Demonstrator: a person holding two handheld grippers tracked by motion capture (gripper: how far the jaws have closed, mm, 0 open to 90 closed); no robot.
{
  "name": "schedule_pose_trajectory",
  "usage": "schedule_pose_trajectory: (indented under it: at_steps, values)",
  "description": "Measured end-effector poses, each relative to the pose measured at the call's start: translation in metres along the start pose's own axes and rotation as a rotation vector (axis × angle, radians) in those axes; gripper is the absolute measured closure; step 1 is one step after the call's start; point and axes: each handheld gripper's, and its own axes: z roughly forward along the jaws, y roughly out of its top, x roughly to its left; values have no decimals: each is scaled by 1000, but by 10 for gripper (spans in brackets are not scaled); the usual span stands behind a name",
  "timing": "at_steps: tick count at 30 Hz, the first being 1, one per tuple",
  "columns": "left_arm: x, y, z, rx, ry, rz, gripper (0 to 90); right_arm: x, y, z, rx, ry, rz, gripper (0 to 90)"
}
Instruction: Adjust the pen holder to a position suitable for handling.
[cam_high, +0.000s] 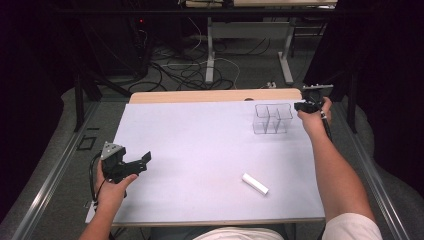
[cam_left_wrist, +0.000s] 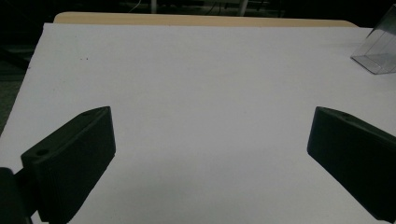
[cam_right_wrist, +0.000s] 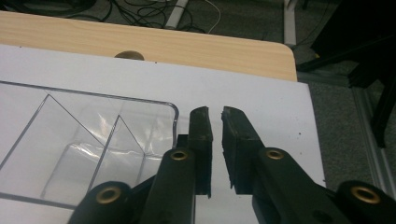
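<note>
I see two black grippers; the left gripper (cam_high: 142, 162) carries a grey three-cornered plate and black cable; the right gripper (cam_right_wrist: 215, 114) shows brass-ringed screw holes; white short sleeves.

dim room, evenly lit white table (soft shadows), mildly grainy, dark surroundings.

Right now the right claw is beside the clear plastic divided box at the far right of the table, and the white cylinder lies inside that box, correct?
Not quite. The white cylinder lies on the white table cover, near its front edge, well apart from the clear plastic divided box, as the high view shows. The right claw is indeed beside that box.
</note>
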Motion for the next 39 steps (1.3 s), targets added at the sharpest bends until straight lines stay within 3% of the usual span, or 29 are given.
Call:
schedule_pose_trajectory:
  at_steps: [2, 14, 20, 31, 34, 39]
  values:
    - [0, 0, 0, 2, 0, -3, 12, 1, -1, 3, 19, 5, 2, 900]
    - [0, 0, 0, 2, 0, -1, 16, 10, -6, 13, 73, -23, -11, 900]
    - [-1, -1, 1, 5, -1, -1, 16, 15, -8, 15, 79, -23, -22, 900]
    - [-2, 0, 2, 4, -4, 4, 17, 16, -13, 13, 57, -18, 23, 900]
    - [-2, 0, 3, 7, -3, 4, 17, 16, -15, 11, 55, -19, 13, 900]
    - [-3, 0, 4, 10, -5, 6, 17, 18, -17, 9, 56, 10, 27, 900]
